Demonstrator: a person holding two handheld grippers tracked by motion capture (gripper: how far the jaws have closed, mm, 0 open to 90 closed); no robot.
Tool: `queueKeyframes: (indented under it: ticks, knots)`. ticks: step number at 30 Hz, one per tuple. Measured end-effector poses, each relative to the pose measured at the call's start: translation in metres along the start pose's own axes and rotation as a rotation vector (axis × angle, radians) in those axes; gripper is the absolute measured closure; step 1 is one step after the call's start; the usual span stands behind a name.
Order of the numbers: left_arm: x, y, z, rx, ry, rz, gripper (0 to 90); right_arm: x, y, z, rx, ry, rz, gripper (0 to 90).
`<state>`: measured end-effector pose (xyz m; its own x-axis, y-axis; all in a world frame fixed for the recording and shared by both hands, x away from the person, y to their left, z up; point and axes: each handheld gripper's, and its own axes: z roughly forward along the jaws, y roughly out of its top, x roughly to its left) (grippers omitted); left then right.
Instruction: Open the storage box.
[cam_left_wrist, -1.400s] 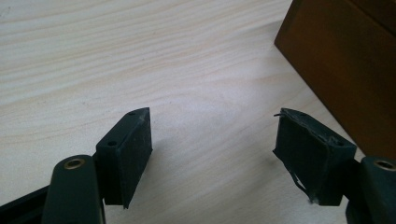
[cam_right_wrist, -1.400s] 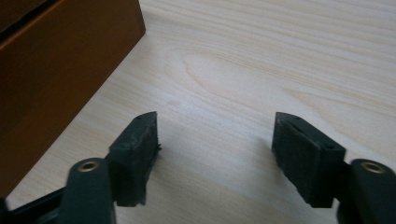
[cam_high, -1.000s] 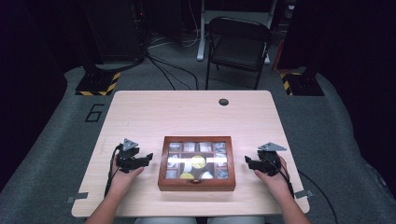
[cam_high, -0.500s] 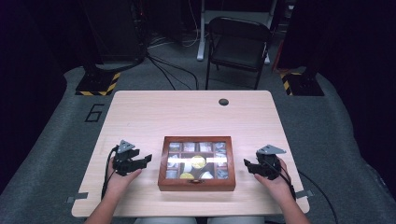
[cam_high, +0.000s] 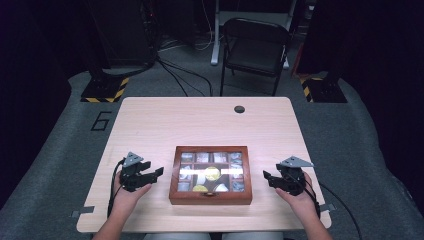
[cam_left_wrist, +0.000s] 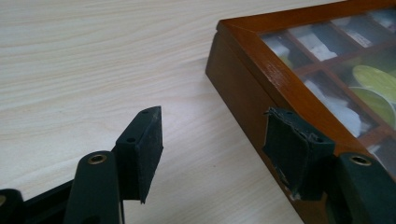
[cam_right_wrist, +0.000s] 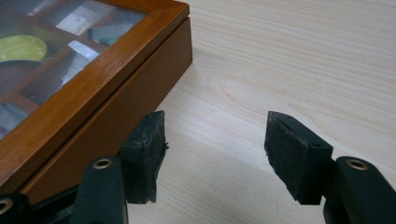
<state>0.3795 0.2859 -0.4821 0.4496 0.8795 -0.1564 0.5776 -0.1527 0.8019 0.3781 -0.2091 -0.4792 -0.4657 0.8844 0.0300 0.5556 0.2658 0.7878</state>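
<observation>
Box (cam_high: 210, 174) first: the wooden one with the glass lid sits closed at the near middle of the table (cam_high: 200, 120), its small front catch facing me, and through the glass I can see compartments with grey packets and a couple of yellow-green rounds. My left gripper (cam_high: 155, 172) rests on the table just beside the box's left wall, and my right gripper (cam_high: 265, 176) does the same just off the right wall; neither touches the wood yet. In the left gripper view the jaws of the left gripper (cam_left_wrist: 212, 144) are spread, one pad over bare table and the other close against the box's side below the lid edge. In the right gripper view the right gripper (cam_right_wrist: 215, 144) is likewise spread and empty, its nearer pad right by the side wall, the other out over the table. I judge the step in hand to be taking hold of the box from both sides, or getting at the lid. To do it well I would bring both grippers in level and together, so the box does not skid or twist, and I would set the pads on the wooden frame, not the glass. If the lid is the aim, I would steady the base with one side while the other works the seam.
</observation>
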Motion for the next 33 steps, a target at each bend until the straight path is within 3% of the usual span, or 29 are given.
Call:
queueKeyframes:
  ticks: [10, 15, 33]
  knots:
    - [-0.014, -0.003, -0.01, 0.006, -0.04, 0.03, 36.7, 0.011, -0.007, -0.017, -0.008, 0.048, 0.011, 38.5]
    - [-0.02, -0.005, -0.014, 0.002, -0.05, 0.034, 36.7, 0.019, -0.009, -0.025, -0.017, 0.061, -0.005, 38.5]
    - [-0.043, -0.015, -0.03, 0.003, -0.11, 0.063, 36.5, 0.043, -0.014, -0.033, -0.025, 0.15, -0.02, 38.7]
